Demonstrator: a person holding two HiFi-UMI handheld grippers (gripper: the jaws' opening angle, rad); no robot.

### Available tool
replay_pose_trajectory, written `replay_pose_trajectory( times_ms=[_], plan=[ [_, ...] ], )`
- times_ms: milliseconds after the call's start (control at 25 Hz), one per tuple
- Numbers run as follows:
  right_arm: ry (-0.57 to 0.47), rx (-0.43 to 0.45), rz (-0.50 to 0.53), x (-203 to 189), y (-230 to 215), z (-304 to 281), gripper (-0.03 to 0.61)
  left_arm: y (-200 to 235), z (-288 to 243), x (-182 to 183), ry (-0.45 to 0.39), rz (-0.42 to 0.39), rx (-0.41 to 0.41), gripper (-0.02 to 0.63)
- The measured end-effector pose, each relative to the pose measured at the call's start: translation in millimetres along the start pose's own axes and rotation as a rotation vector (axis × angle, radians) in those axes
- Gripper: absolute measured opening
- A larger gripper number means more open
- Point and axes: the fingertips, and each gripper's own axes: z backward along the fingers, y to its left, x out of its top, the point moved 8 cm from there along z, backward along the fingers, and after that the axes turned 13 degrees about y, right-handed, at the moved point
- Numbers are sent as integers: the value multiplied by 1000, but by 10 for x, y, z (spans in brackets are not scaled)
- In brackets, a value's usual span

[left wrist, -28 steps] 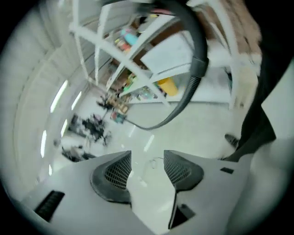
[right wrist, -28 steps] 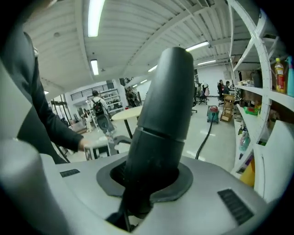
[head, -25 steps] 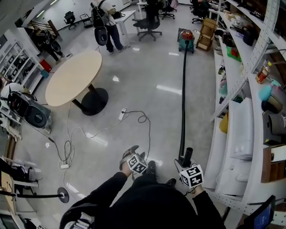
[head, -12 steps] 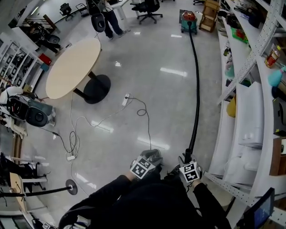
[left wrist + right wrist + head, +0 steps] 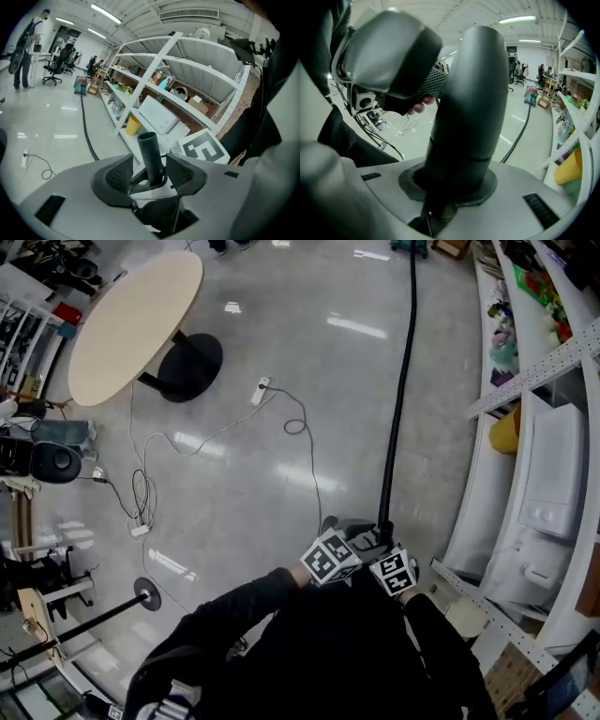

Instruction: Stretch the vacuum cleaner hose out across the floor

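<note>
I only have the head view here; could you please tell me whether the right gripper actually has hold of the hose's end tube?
Observer: Yes, the right gripper view shows the right gripper clamped on the black end tube.
Operator: And the other one, please?
Observer: The left gripper has its jaws apart, with gaps either side of that tube.
Operator: Where does the hose lead?
Observer: To the vacuum cleaner beside the shelving.

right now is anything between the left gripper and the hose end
Nothing visible. The hose end tube stands between the left gripper's open jaws, clear of both pads, while the right gripper is shut on it lower down. The white cable lies on the floor beside the hose, not across it.
</note>
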Motion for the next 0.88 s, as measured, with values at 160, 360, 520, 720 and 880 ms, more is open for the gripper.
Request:
replay_pose_trajectory(
  times_ms=[160, 360, 520, 720, 880],
  plan=[
    [29, -15, 28, 160, -55, -466, 97, 400, 52, -169, 25, 33, 81, 218],
    [48, 50, 48, 92, 35, -916, 97, 693, -236, -383, 84, 126, 85, 218],
    [42, 69, 98, -55, 3, -1193, 97, 938, -563, -500, 80, 230, 74, 213],
    [74, 99, 103, -417, -32, -1653, 98, 1155, -972, -864, 106, 356, 47, 167],
    [131, 135, 117, -694, -6, -2101, 102, 1414, -1231, -1325, 88, 485, 46, 164]
  ],
)
